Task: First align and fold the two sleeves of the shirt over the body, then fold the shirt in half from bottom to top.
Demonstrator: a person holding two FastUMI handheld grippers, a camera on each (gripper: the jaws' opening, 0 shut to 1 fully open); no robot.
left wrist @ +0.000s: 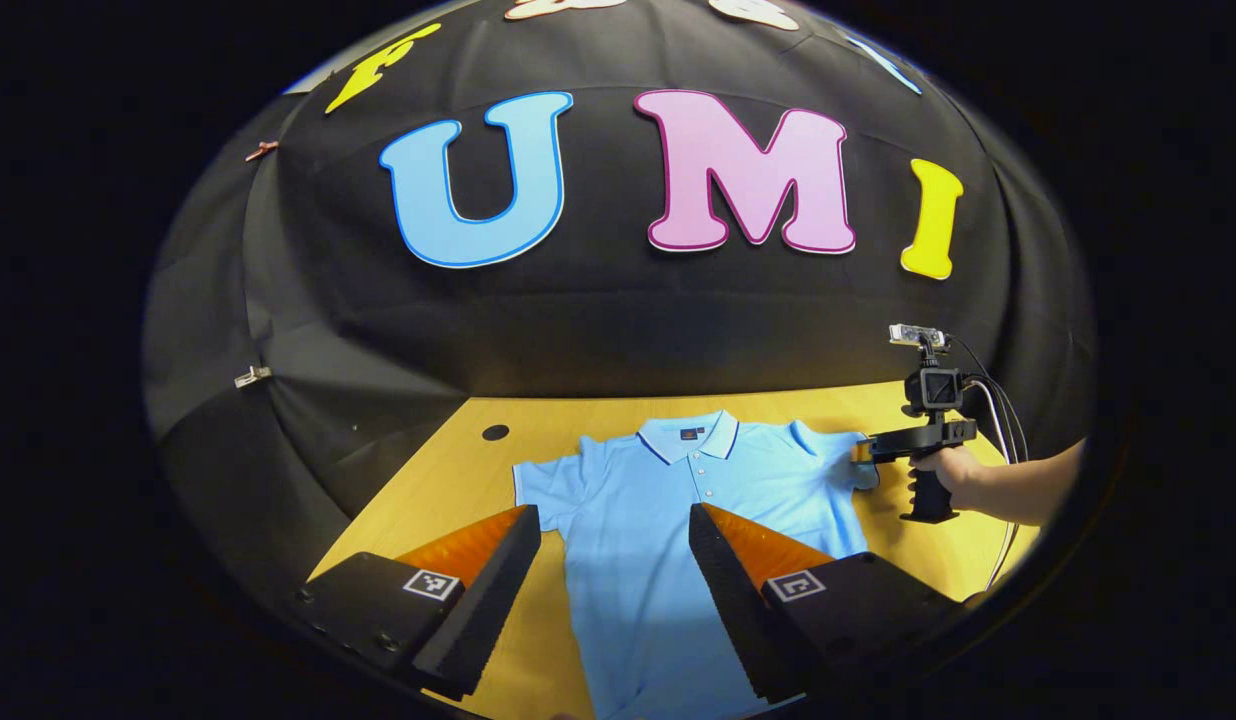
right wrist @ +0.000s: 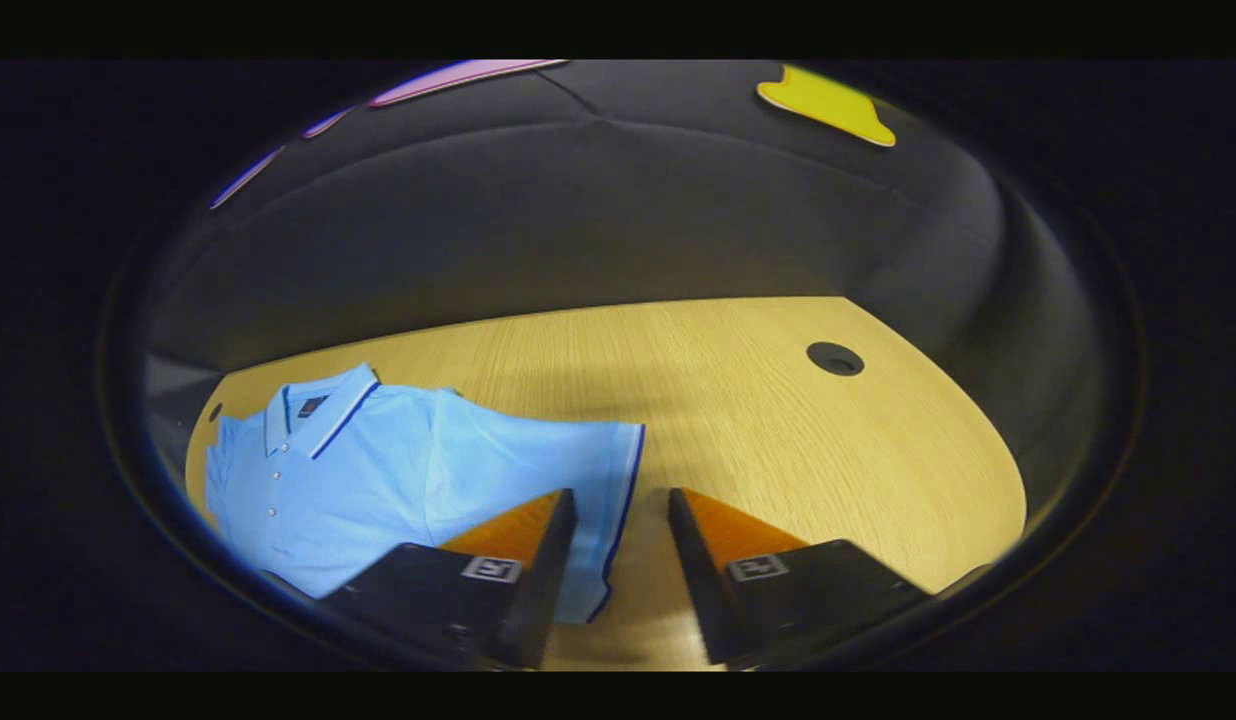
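Note:
A light blue polo shirt [left wrist: 668, 500] lies flat and face up on the wooden table [left wrist: 458, 470], collar toward the booth wall, both short sleeves spread out. My left gripper [left wrist: 613, 515] hovers open over the shirt's body, beside the sleeve [left wrist: 543, 480] on the left. In the right gripper view the shirt [right wrist: 378, 470] lies to the left and its near sleeve [right wrist: 578, 450] reaches between the fingers of my open right gripper [right wrist: 621, 495], the cuff edge lying in the gap. In the left gripper view, the right gripper [left wrist: 863, 452] sits at that sleeve's end, held by a hand [left wrist: 953, 470].
A round cable hole [left wrist: 495, 432] marks the table's back left; a matching hole [right wrist: 835, 357] sits at the back right in the right gripper view. Bare wood [right wrist: 778, 450] stretches right of the shirt. Cables [left wrist: 998, 420] trail from the right gripper. Black cloth walls close around the table.

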